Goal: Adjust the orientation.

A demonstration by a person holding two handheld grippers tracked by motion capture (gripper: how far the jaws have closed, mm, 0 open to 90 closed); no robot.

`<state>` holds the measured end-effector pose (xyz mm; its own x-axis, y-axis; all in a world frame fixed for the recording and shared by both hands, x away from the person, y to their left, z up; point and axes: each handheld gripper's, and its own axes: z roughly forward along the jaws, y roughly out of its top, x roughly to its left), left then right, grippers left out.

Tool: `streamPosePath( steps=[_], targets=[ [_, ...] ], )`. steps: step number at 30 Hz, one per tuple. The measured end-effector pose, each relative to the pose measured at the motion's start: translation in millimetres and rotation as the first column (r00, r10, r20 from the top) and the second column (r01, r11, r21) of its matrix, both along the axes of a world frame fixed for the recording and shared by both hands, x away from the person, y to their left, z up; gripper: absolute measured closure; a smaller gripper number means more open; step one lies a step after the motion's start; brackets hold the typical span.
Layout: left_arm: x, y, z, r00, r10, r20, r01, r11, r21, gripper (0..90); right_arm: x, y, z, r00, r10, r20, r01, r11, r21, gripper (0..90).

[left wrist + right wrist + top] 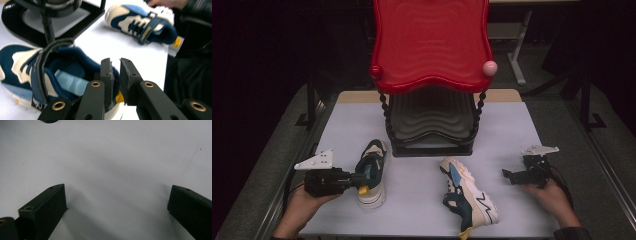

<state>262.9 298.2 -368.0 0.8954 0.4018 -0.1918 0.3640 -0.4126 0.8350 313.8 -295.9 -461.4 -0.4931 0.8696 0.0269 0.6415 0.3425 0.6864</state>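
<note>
The left gripper (115, 75) had its jaws pinched nearly together on the heel collar of the near shoe (50, 72), one jaw inside the opening and one outside, the navy fabric caught between the pads. In the high view that left gripper (357, 179) lay level, pointing right into the back of the same shoe (373, 172), which stood upright on its sole with its toe toward the rack (432, 100). The hand (299, 205) behind it came up from the bottom edge.

The right gripper (117, 205) had its jaws spread wide, with only bare white table (112, 157) between them. In the high view it (508, 175) rested low near the table's right side, pointing left, held by the right hand (549, 192).

The second shoe (467, 197) lay on its side between the two grippers, well apart from both, its toe toward the near edge.

The rack stood at the table's far middle, its red top tier (432, 45) over a dark lower tier.
</note>
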Motion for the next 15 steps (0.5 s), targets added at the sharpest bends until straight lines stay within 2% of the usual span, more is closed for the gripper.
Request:
streamPosePath(
  steps=[1,4,9,13,15],
  targets=[
    [0.7,0.5,1.8,1.0000,0.000,-0.001,0.000,0.9998,-0.017,80.1,0.0,0.0,0.0,1.0000,0.000,0.000,0.000,1.000,0.000,1.3],
    [4.8,2.3,9.9,0.9998,0.017,0.009,-0.017,0.9997,-0.018,76.5,0.1,-0.1,0.0,1.0000,0.000,0.000,0.000,1.000,0.000,1.3],
    [23.3,7.0,17.5,0.9980,0.062,0.012,-0.062,0.9979,-0.017,73.4,0.1,0.0,0.0,1.0000,0.000,0.000,0.000,1.000,0.000,1.3],
    [42.0,9.1,14.7,0.9968,0.079,0.008,-0.079,0.9968,-0.009,69.6,0.1,0.0,0.0,1.0000,0.000,0.000,0.000,1.000,0.000,1.3],
    [54.6,7.9,8.5,0.9962,0.087,-0.006,-0.087,0.9962,0.003,67.0,0.0,0.0,0.0,1.0000,0.000,0.000,0.000,1.000,0.000,1.3]
  ],
)
